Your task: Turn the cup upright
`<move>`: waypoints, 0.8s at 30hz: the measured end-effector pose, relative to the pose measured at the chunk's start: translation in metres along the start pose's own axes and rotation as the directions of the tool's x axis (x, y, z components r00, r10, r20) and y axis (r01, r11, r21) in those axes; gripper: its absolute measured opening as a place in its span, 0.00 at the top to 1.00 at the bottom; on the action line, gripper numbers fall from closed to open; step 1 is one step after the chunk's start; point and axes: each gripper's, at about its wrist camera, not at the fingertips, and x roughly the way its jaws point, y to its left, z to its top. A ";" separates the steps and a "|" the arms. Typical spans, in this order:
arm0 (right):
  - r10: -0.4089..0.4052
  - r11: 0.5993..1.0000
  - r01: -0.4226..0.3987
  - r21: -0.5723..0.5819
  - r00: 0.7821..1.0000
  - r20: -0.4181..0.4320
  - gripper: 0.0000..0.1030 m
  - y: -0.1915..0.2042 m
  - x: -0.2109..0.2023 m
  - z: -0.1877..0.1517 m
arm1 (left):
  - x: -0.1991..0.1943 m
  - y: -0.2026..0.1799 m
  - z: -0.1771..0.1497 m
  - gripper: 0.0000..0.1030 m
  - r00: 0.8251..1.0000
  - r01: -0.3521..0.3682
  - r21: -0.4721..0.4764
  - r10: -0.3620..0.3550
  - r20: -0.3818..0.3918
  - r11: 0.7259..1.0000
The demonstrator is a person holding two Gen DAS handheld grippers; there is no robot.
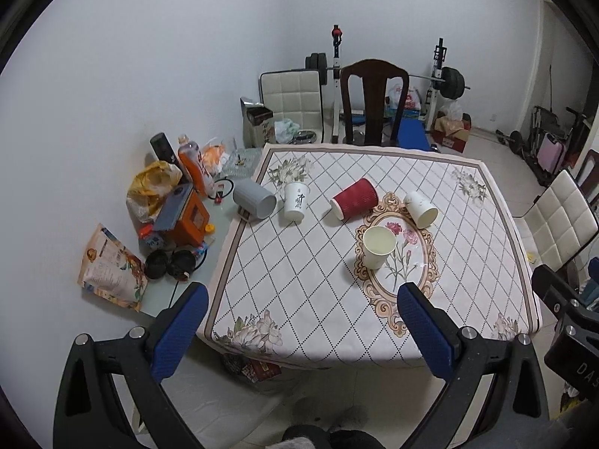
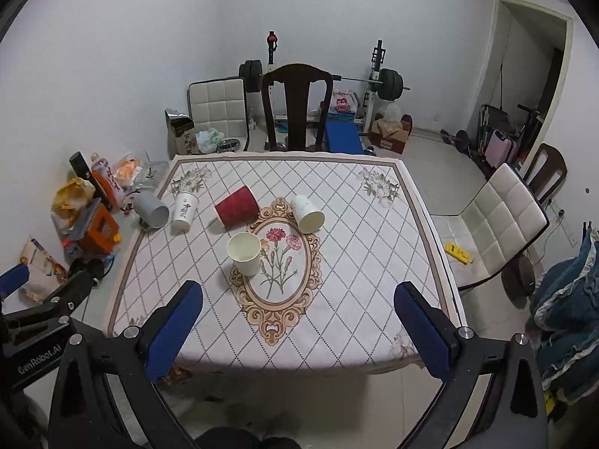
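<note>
Both tongs, left (image 1: 301, 307) and right (image 2: 299, 305), hang spread over the table's (image 2: 374, 262) near edge; red cup (image 2: 236, 211) lies sideways at 11 o'clock.

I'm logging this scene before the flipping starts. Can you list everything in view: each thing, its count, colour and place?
Upright cup: 1, cream, near the oval's left edge.
Red cup: 1, red ribbed, on its side at mid-table.
White cup: 1, on its side right of the red cup, mouth toward the camera.
Printed cup: 1, white with dark writing, mouth down, left of the red cup.
Grey cup: 1, on its side at the cloth's left edge.
Tablecloth: 1, white with diamond lines.
Dark chair: 1, behind the table.
Barbell rack: 1, by the far wall.
Left tongs: open, above the near edge.
Right tongs: open, likewise.
</note>
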 end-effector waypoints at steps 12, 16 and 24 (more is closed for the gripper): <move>-0.008 1.000 0.007 0.014 0.999 0.047 0.00 0.010 -0.034 0.002 | -0.021 0.016 0.002 0.00 0.999 0.009 0.000 -0.009 0.042 1.000; -0.006 1.000 0.004 0.027 0.999 0.043 0.00 0.009 -0.034 0.002 | -0.023 0.019 0.002 0.00 0.999 0.007 -0.004 -0.006 0.050 1.000; 0.000 1.000 0.000 0.015 0.999 0.034 0.00 0.013 -0.032 -0.001 | -0.020 0.022 0.001 0.00 0.999 0.006 -0.014 -0.006 0.041 1.000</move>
